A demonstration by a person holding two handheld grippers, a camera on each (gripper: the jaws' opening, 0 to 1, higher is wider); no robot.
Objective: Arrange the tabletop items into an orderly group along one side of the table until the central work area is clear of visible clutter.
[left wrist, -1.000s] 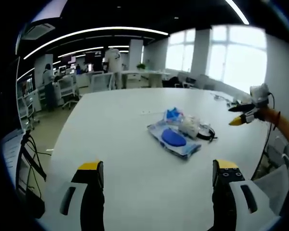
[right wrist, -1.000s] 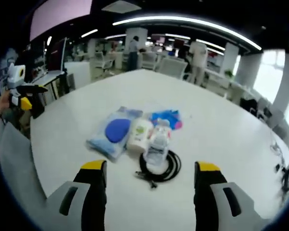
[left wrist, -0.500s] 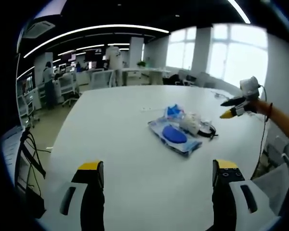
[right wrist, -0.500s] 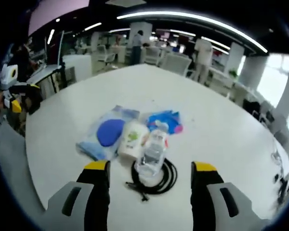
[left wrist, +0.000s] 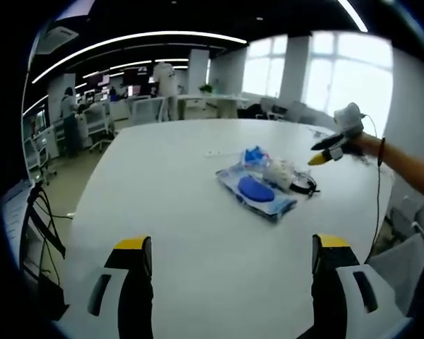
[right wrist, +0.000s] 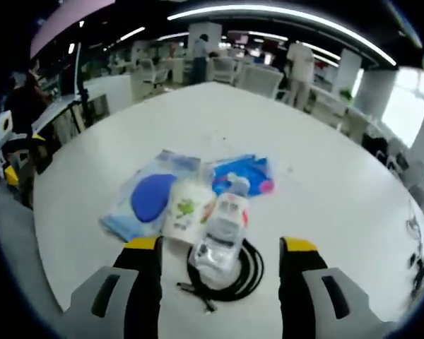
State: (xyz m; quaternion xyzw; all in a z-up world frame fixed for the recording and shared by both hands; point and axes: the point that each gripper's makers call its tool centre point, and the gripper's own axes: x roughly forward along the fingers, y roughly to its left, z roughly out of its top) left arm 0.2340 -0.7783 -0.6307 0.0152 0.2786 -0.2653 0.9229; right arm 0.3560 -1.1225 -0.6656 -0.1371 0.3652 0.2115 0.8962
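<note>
Right gripper (right wrist: 217, 248): jaws apart, holding nothing, poised over the bottle (right wrist: 221, 229) lying on the coiled cable (right wrist: 247, 274). Beside these on the table (right wrist: 325, 191) lie a wipes pack (right wrist: 185, 212), blue pouch (right wrist: 145, 198) and blue cloth (right wrist: 244, 175), clustered centrally. Left gripper (left wrist: 230, 247): jaws apart, empty, well short of the cluster.
</note>
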